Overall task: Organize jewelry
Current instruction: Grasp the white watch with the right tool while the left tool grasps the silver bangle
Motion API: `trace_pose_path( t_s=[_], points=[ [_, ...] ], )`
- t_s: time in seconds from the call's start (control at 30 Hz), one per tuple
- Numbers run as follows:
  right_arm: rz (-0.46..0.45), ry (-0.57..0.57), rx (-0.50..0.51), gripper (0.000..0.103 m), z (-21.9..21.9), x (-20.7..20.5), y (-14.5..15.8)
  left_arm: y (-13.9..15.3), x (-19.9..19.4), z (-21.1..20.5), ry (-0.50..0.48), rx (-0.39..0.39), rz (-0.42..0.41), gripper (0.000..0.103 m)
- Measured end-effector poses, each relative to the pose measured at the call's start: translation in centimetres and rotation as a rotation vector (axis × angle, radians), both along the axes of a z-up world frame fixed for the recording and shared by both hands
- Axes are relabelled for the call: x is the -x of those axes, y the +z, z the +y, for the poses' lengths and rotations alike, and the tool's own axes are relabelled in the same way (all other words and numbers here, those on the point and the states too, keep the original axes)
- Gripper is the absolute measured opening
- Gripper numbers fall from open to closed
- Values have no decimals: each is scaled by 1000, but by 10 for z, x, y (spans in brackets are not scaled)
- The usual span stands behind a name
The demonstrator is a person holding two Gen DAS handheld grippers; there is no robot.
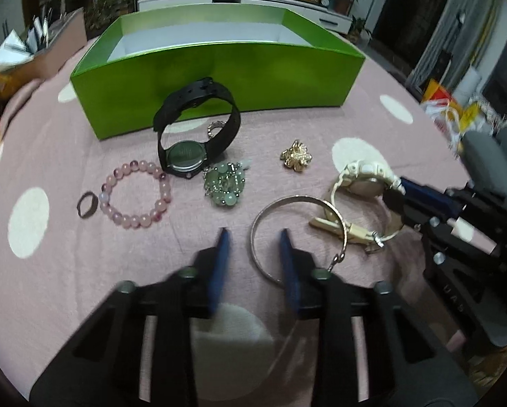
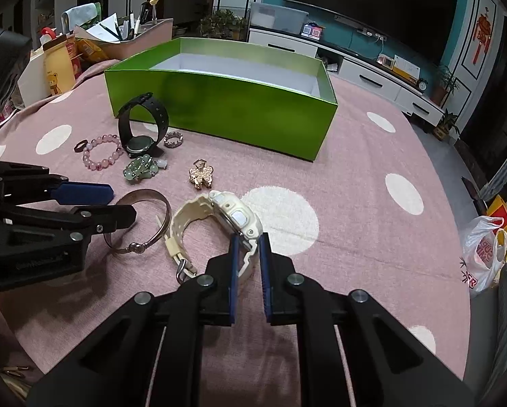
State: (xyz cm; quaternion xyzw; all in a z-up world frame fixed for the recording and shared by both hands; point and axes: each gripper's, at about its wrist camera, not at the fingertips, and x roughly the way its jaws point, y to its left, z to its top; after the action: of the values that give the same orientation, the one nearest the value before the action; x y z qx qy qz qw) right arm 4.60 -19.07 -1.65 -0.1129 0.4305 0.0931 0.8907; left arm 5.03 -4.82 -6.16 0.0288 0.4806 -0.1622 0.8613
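Note:
An open green box (image 1: 219,78) (image 2: 219,105) stands at the back of the pink dotted tablecloth. In front of it lie a black watch (image 1: 192,129) (image 2: 141,125), a pink bead bracelet (image 1: 134,196) (image 2: 100,156), a green bead cluster (image 1: 224,183) (image 2: 141,169), a gold flower clip (image 1: 296,159) (image 2: 201,173), a small sparkly ring (image 1: 215,129) (image 2: 173,139), a dark ring (image 1: 85,204) (image 2: 79,145) and a silver bangle (image 1: 297,234) (image 2: 145,220). My right gripper (image 2: 248,240) (image 1: 394,193) is shut on the strap of a cream watch (image 2: 233,217) (image 1: 362,179). My left gripper (image 1: 253,237) (image 2: 123,203) is open, one finger over the bangle's left rim.
Papers, pens and a yellow bottle (image 2: 58,64) crowd the table's left back corner. A plastic bag (image 2: 484,251) lies off the right edge. A TV cabinet (image 2: 372,74) stands behind.

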Motion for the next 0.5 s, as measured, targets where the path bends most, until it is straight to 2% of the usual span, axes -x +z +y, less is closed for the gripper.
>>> trace_pose_path(
  t_s=[0.07, 0.13, 0.33, 0.5],
  points=[
    [-3, 2, 7, 11, 2, 0, 0, 1, 2, -2, -11, -19, -11, 9],
    [-7, 5, 10, 11, 3, 0, -1, 1, 1, 1, -6, -3, -6, 3],
    [-18, 1, 5, 10, 1, 1, 1, 8, 3, 11, 18, 52, -29, 2],
    [-56, -1, 10, 9, -1, 1, 13, 34, 10, 17, 25, 63, -99, 2]
  ],
)
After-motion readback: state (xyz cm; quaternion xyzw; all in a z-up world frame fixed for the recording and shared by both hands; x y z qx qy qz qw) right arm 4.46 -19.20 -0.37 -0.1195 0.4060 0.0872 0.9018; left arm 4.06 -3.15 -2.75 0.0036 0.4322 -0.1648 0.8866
